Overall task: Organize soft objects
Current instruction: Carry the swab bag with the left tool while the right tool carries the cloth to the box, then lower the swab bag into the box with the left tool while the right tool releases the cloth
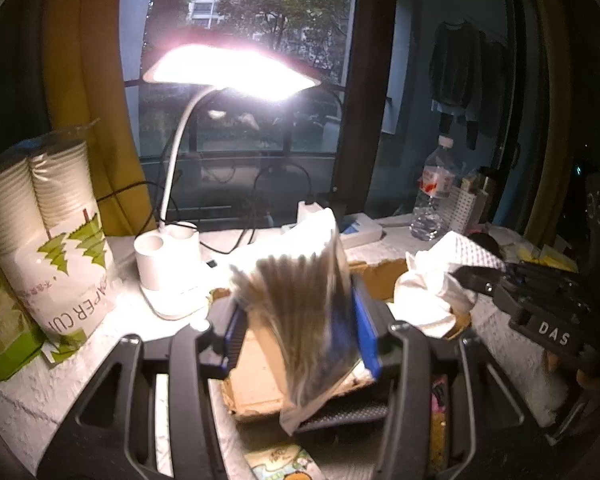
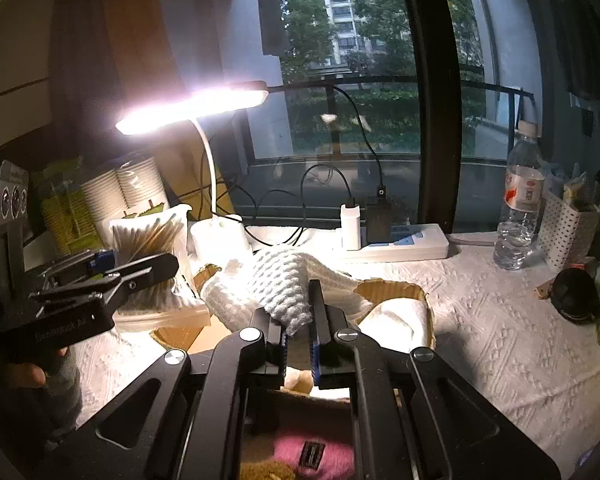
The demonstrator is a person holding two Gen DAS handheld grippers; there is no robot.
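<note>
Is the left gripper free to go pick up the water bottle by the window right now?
Probably not. The left gripper is already shut on a bag of cotton swabs, and the right gripper with its white cloth sits toward the water bottle.

Swab bag [image 1: 300, 300] motion-blurred, print unreadable. Pink item [image 2: 312, 454] mostly hidden behind right gripper frame. Lamp head [image 1: 228, 68] blown out, no detail.

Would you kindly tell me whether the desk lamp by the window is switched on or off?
On. The desk lamp head glows bright white in both wrist views and throws light on the white table cover below.
</note>
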